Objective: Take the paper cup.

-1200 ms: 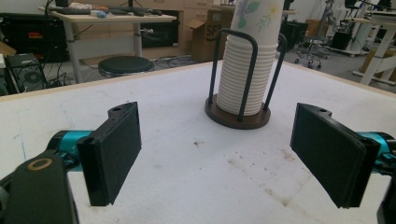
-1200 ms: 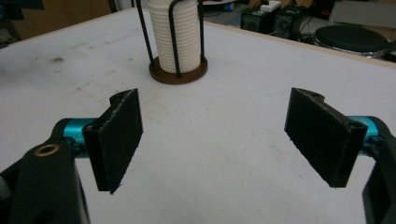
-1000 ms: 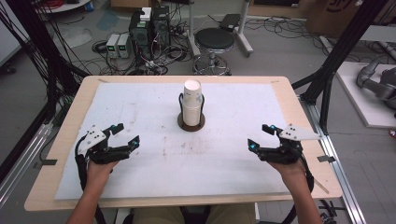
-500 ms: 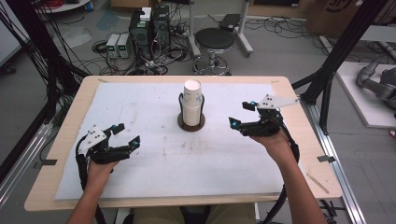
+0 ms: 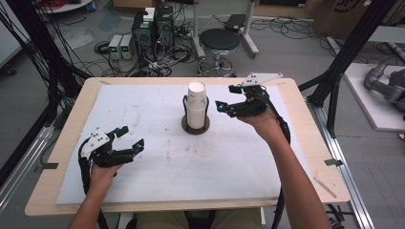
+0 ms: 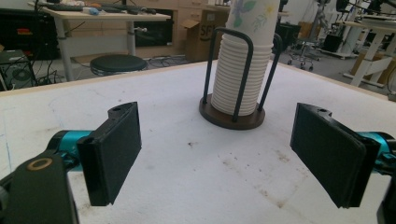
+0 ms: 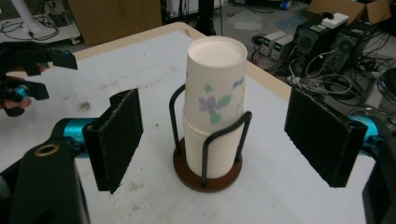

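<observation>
High view: right gripper (image 5: 229,97) hovering just right of cup stack (image 5: 196,104), jaws spread wide, not touching it. Stack of paper cups sitting upside down in wire holder (image 5: 196,125) on round brown base, near middle of table (image 5: 305,157), toward far edge. Left gripper (image 5: 130,137) resting near left edge, toward near corner, jaws also wide, holding nothing. Right gripper view: looking down on stack (image 7: 214,104), framing it between both jaws.
</observation>
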Motion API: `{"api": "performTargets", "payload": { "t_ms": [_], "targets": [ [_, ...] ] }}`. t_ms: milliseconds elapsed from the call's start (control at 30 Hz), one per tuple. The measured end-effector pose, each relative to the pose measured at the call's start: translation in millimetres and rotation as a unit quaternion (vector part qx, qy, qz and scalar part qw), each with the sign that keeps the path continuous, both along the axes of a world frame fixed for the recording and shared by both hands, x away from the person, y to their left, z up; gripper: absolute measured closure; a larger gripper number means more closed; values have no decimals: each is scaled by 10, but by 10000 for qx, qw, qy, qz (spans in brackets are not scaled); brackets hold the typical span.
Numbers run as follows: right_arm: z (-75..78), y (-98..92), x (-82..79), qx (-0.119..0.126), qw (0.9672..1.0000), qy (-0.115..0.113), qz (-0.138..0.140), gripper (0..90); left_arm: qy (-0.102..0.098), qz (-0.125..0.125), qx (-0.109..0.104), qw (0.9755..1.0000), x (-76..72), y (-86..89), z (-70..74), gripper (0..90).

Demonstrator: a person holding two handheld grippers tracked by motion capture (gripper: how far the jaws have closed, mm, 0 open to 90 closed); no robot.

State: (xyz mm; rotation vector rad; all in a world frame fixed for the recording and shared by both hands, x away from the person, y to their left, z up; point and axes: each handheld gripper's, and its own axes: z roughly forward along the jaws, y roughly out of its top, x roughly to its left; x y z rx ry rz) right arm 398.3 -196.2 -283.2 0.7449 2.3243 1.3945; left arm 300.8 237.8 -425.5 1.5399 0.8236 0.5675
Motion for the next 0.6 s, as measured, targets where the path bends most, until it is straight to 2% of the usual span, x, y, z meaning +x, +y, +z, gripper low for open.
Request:
{"api": "performTargets", "payload": {
  "t_ms": [100,133,167,300,367,433,600],
  "targets": [
    [61,175,134,-121,9999,24,87,197,12,-39,-11,10000,6,-4,-6,163],
    [61,175,134,-121,9999,24,87,197,12,-39,-11,10000,6,-4,-6,163],
    [71,267,200,-202,9997,73,105,197,21,-52,-1,10000,6,-9,-8,163],
    [76,400,310,-209,9995,152,182,197,30,-62,-17,10000,6,-11,-10,163],
    [57,501,398,-313,9991,222,178,197,23,-67,-26,10000,10,-6,-12,163],
    [39,563,454,-403,9987,279,159,197,31,-69,-32,10000,10,-6,-13,163],
    [4,645,544,-442,9982,373,161,197,28,-90,-53,9999,16,-7,-20,163]
  ]
}}
